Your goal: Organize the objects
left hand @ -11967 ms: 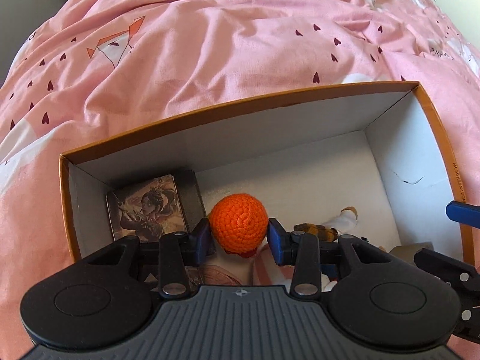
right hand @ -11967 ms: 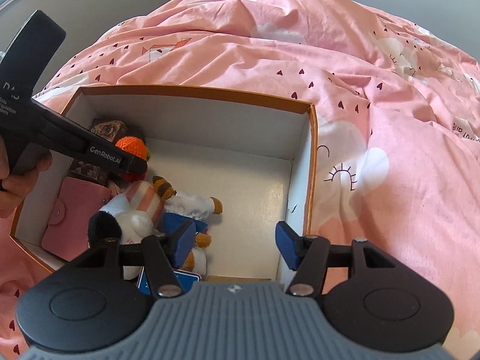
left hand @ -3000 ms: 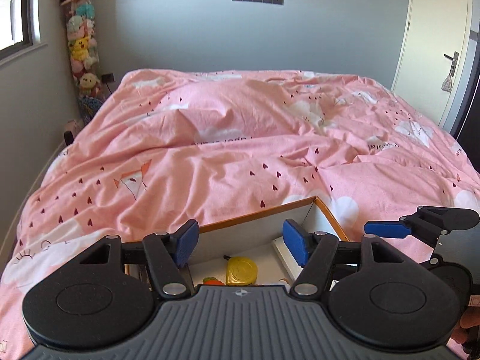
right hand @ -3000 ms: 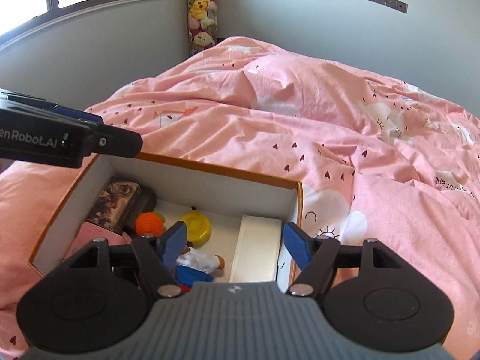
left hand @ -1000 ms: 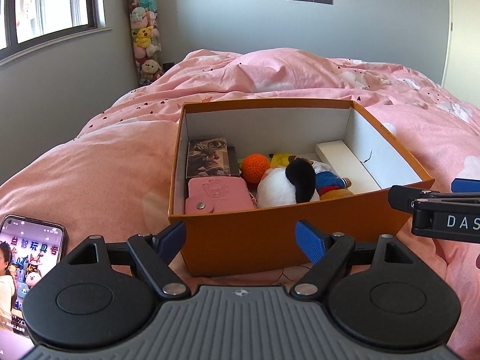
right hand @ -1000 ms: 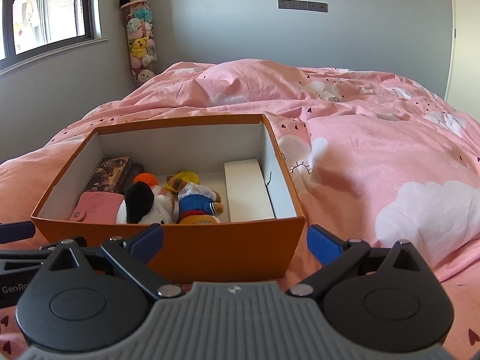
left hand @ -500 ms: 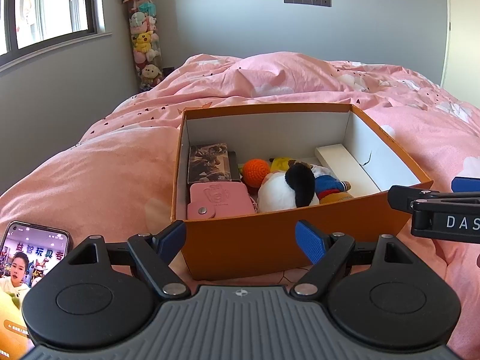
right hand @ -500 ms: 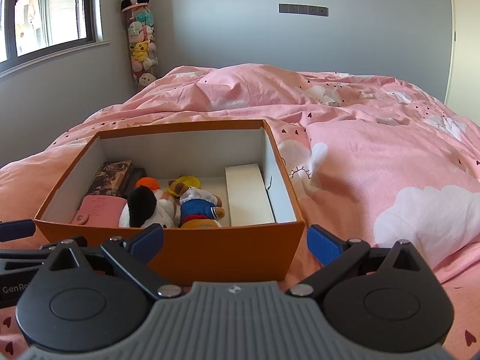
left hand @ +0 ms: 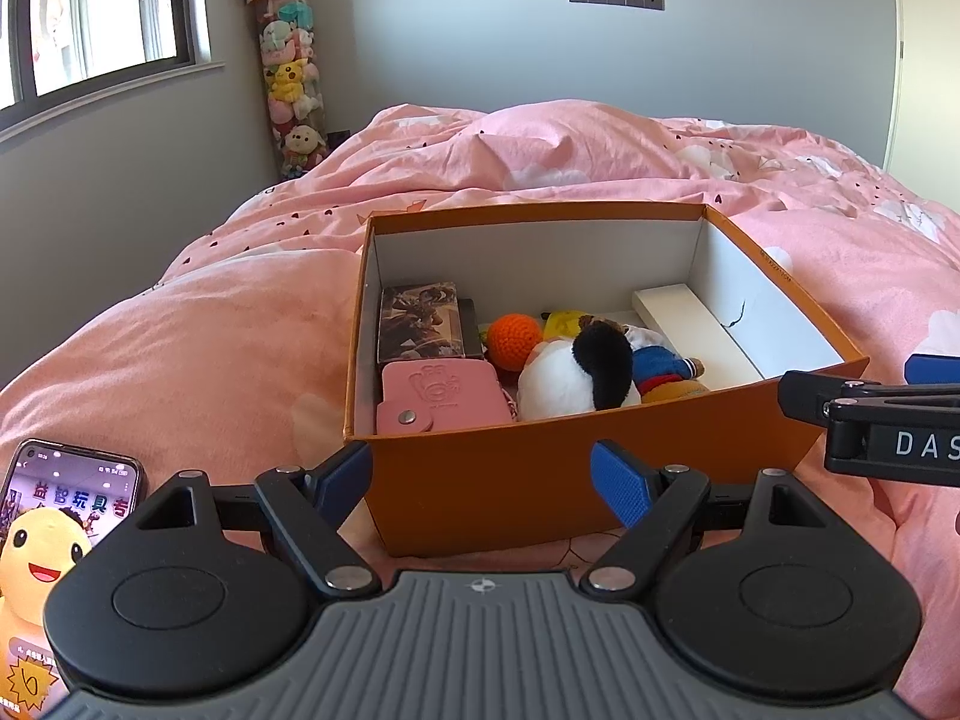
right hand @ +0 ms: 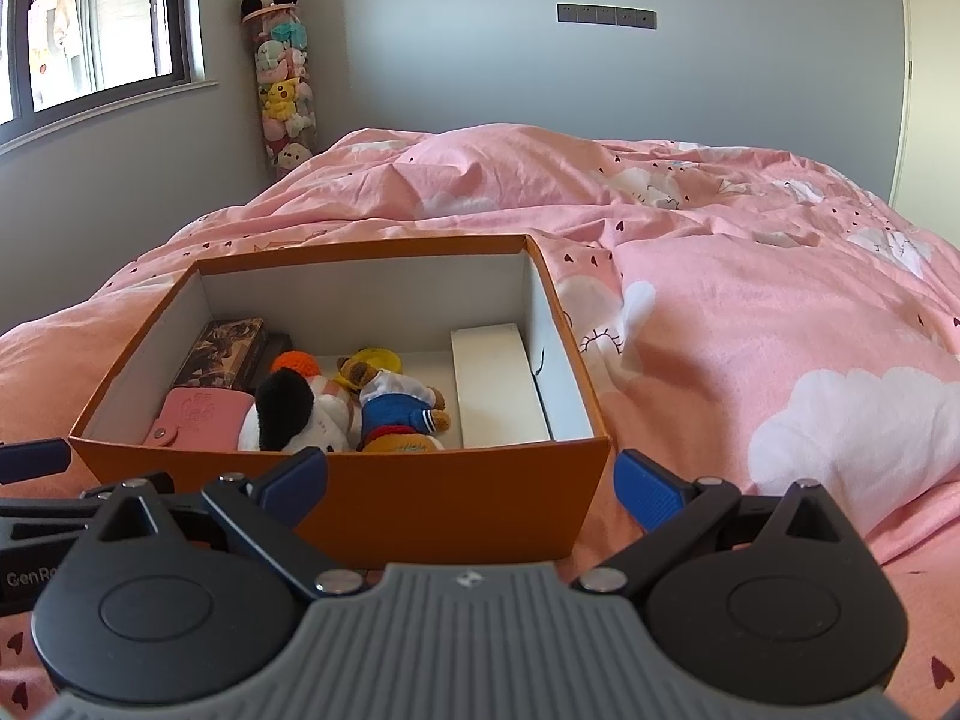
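An orange cardboard box point(left hand: 510, 480) point(right hand: 456, 504) sits on the pink bed. Inside lie a pink wallet point(left hand: 441, 399) point(right hand: 201, 417), a picture card box point(left hand: 420, 324) point(right hand: 228, 348), an orange crochet ball point(left hand: 513, 341) point(right hand: 295, 363), a black-and-white plush point(left hand: 579, 375) point(right hand: 294, 411), a bear in blue point(left hand: 660, 363) point(right hand: 399, 405), a yellow toy point(left hand: 564, 321) point(right hand: 375, 357) and a white flat box point(left hand: 690, 324) point(right hand: 498, 384). My left gripper point(left hand: 486, 483) is open and empty in front of the box. My right gripper point(right hand: 471, 483) is open and empty, also in front of it.
A phone point(left hand: 42, 540) with a lit screen lies on the bed at the left. A tall tube of plush toys point(left hand: 288, 66) point(right hand: 282, 72) stands in the far corner by a window point(left hand: 90, 18). The pink duvet point(right hand: 750, 300) spreads right and behind the box.
Both grippers have risen slightly, so I look a little more down into the box. The phone screen changed. Long before, the left gripper held the orange ball inside the box.
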